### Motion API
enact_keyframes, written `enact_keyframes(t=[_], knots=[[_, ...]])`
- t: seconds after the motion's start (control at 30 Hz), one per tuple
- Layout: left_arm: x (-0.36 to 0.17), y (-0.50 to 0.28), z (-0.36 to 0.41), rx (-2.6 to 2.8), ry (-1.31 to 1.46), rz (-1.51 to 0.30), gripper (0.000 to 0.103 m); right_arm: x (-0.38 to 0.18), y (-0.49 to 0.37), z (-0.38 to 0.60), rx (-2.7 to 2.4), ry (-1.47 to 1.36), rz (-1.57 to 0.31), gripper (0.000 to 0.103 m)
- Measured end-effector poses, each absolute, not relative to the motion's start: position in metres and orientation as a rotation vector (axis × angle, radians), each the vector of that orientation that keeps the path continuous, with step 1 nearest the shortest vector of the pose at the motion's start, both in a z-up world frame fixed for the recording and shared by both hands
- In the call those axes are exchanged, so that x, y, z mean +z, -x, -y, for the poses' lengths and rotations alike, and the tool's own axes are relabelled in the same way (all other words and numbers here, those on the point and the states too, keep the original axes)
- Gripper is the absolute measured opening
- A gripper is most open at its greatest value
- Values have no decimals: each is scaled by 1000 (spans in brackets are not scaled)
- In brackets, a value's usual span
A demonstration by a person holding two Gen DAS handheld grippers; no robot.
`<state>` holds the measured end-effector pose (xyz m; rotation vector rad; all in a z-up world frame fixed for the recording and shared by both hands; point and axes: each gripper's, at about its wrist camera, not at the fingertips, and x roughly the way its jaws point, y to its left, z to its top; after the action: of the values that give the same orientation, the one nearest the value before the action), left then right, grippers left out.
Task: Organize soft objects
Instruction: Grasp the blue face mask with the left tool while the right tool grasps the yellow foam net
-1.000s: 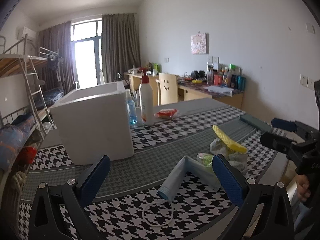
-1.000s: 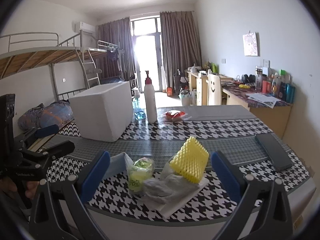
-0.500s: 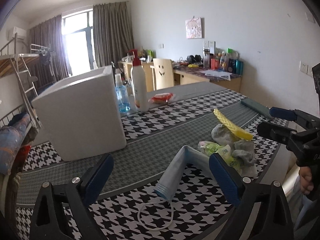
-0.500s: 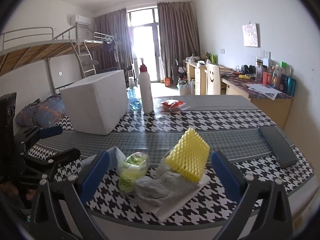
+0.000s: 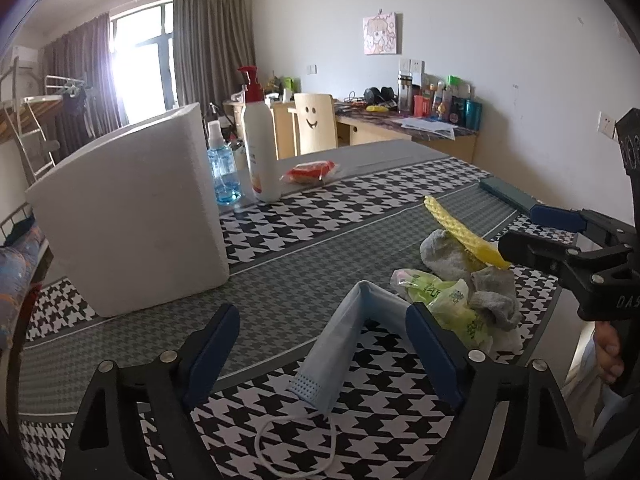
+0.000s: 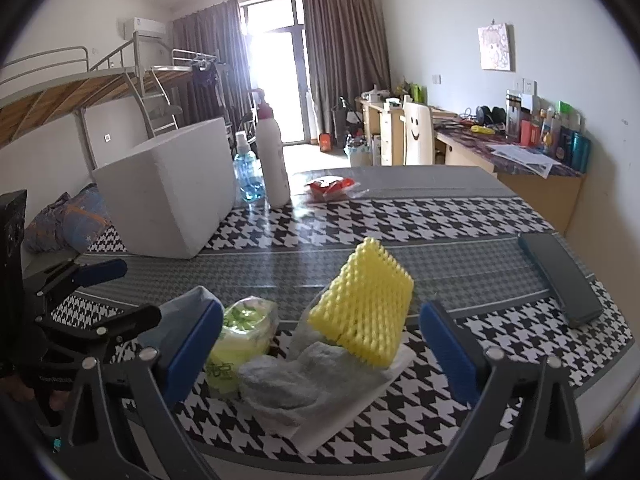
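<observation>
Soft objects lie heaped near the front edge of the black-and-white houndstooth table (image 5: 352,196): one folded light-blue face mask (image 5: 344,344), one yellow foam fruit net (image 6: 362,306), one crumpled grey cloth (image 6: 304,380) and one green-printed plastic bag (image 6: 240,334).

The left tool (image 5: 320,354) hovers low over the table, levelled forward, its blue-padded jaws spread wide on either side of the mask without touching it. The mask's long axis runs from about 6 o'clock, where its white ear loop (image 5: 296,446) lies on the cloth, up to its fold at 12 o'clock in the left wrist view.

The right tool (image 6: 320,350) also sits low and level, jaws spread wide around the heap, gripping nothing. The net stands tilted on the grey cloth, its upper corner pointing to 12 o'clock. The bag is just beside it at 9 o'clock, touching the cloth.

Farther back stand one white foam box (image 5: 128,208), one white pump bottle with red top (image 5: 260,136) and one blue spray bottle (image 5: 222,168). One red packet (image 5: 310,172) lies near them, and one dark flat case (image 6: 560,280) lies at 3 o'clock.
</observation>
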<state>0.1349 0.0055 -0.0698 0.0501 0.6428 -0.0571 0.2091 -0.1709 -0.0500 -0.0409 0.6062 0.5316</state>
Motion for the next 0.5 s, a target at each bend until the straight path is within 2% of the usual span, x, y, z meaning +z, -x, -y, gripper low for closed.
enact_keyframes(t=[0.3,0.5], knots=[[-81,-156,2,-72,-53,-692,76,-58,-227,171,515,26,-658,88],[-88,-167,8,-110,-59,-723,64,-67,-237,172,514,4,-709,78]])
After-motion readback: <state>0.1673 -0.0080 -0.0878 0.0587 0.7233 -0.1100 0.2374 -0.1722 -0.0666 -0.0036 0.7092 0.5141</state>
